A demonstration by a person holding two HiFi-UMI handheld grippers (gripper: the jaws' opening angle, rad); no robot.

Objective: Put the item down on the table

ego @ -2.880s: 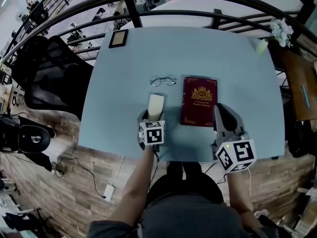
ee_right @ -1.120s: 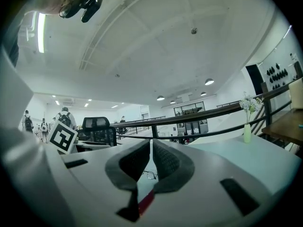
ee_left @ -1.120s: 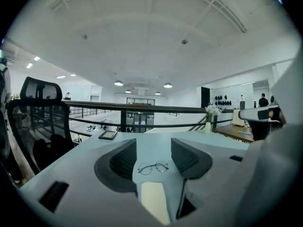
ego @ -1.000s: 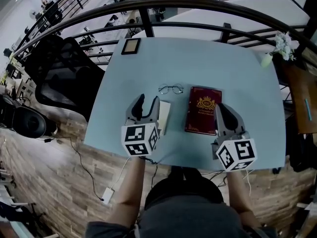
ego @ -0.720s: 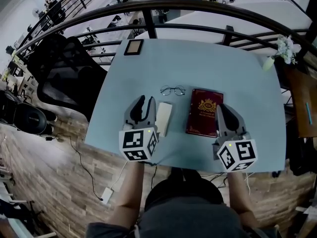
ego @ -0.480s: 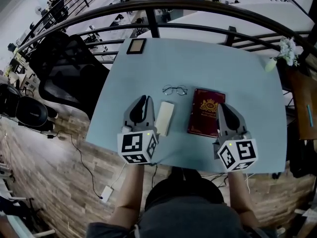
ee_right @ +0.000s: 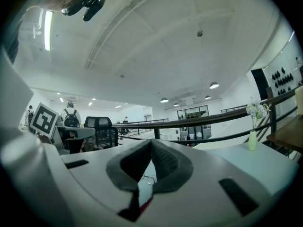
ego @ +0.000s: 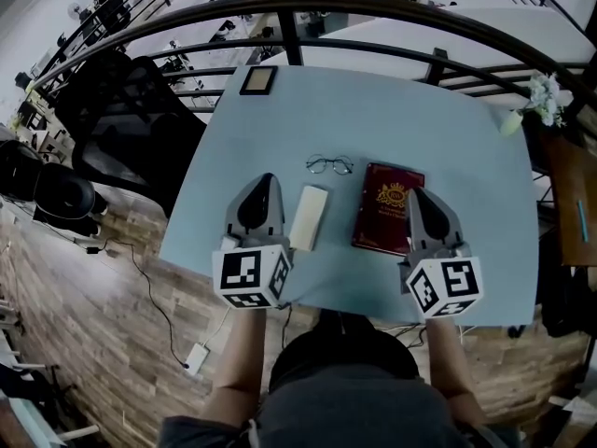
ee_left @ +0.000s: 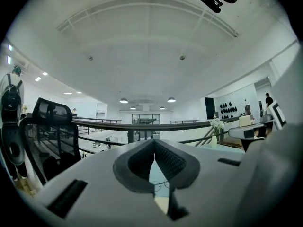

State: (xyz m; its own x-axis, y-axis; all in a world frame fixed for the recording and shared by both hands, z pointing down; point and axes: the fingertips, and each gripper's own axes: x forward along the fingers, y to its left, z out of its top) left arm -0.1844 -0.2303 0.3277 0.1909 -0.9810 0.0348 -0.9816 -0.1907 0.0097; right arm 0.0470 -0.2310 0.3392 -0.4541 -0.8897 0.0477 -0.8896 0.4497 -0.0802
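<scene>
A cream oblong case [ego: 309,217] lies flat on the pale blue table [ego: 373,110], free of both grippers. Just left of it and apart from it, my left gripper [ego: 264,178] hovers with its jaws having just closed; they are shut with nothing between them. In the left gripper view the pads [ee_left: 166,159] meet, and the case [ee_left: 162,204] shows below them. My right gripper [ego: 415,193] is shut and empty, over the right edge of a red book [ego: 387,208].
Wire-rimmed glasses [ego: 329,164] lie beyond the case. A small framed picture [ego: 258,79] sits at the table's far left and a vase of flowers [ego: 544,92] at the far right. A black office chair [ego: 131,110] stands left of the table, with a dark railing [ego: 373,12] behind.
The left gripper let go of the cream case, which now lies on the table. It drew left and up, away from the case, and its jaws closed. The right gripper kept still.
</scene>
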